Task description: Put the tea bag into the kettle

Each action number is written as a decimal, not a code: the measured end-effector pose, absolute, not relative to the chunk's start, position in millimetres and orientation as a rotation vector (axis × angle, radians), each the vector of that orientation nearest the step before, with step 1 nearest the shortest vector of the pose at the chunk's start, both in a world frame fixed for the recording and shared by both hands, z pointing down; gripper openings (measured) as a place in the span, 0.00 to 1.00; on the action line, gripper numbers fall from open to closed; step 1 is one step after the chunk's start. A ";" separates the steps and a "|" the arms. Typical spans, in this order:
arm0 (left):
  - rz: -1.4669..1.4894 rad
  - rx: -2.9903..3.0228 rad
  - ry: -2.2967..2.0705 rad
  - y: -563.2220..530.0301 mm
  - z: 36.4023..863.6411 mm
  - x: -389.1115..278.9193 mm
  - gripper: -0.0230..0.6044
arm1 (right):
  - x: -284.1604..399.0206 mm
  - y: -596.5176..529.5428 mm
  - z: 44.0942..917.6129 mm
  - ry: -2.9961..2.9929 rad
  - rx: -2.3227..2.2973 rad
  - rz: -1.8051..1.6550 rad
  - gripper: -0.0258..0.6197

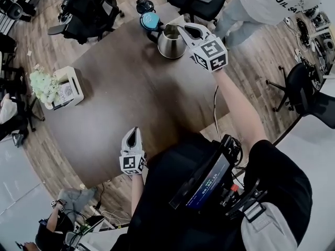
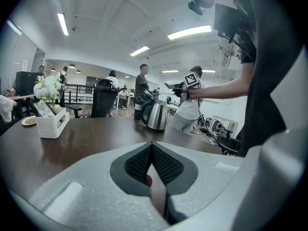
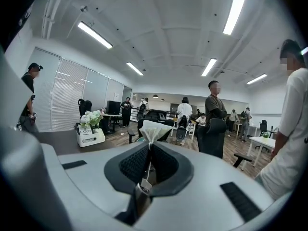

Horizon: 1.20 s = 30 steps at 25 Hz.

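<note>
A steel kettle (image 1: pixel 170 43) with its top open stands at the far side of the dark table (image 1: pixel 131 98); the left gripper view shows the kettle (image 2: pixel 156 115) too. My right gripper (image 1: pixel 182 29) hovers just over the kettle's right rim. In the right gripper view it (image 3: pixel 151 143) is shut on the top of a white tea bag (image 3: pixel 153 129), which sticks out past the tips. The bag's string and tag (image 3: pixel 143 186) run back between the jaws. My left gripper (image 1: pixel 133 134) is shut and empty, low over the table's near edge, with the pads (image 2: pixel 163 165) meeting at the tip.
A teal-topped black object (image 1: pixel 150 21) and a black bottle (image 1: pixel 145 5) stand behind the kettle. A white box with flowers (image 1: pixel 65 88) sits at the table's left end. Office chairs (image 1: pixel 86 7) ring the table, and a person (image 1: pixel 272 4) stands at the far right.
</note>
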<state>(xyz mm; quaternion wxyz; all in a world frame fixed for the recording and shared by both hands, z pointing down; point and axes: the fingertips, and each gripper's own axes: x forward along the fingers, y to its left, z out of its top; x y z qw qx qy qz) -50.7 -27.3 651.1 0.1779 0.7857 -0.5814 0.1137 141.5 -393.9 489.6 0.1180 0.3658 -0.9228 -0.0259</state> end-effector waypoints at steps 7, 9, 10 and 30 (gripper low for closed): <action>0.309 2.209 -1.659 -29.1 651.7 -51.9 0.04 | 141.2 -410.1 490.8 -2.687 1.066 -0.064 0.06; 0.308 2.204 -1.665 -29.3 651.5 -52.1 0.04 | 140.8 -414.9 494.7 -2.680 1.060 -0.049 0.06; 0.306 2.202 -1.667 -28.7 651.2 -51.4 0.04 | 141.1 -416.7 497.2 -2.674 1.055 -0.041 0.06; 0.284 2.177 -1.683 -29.3 658.7 -66.6 0.04 | 124.8 -434.0 595.3 -2.267 0.662 0.158 0.06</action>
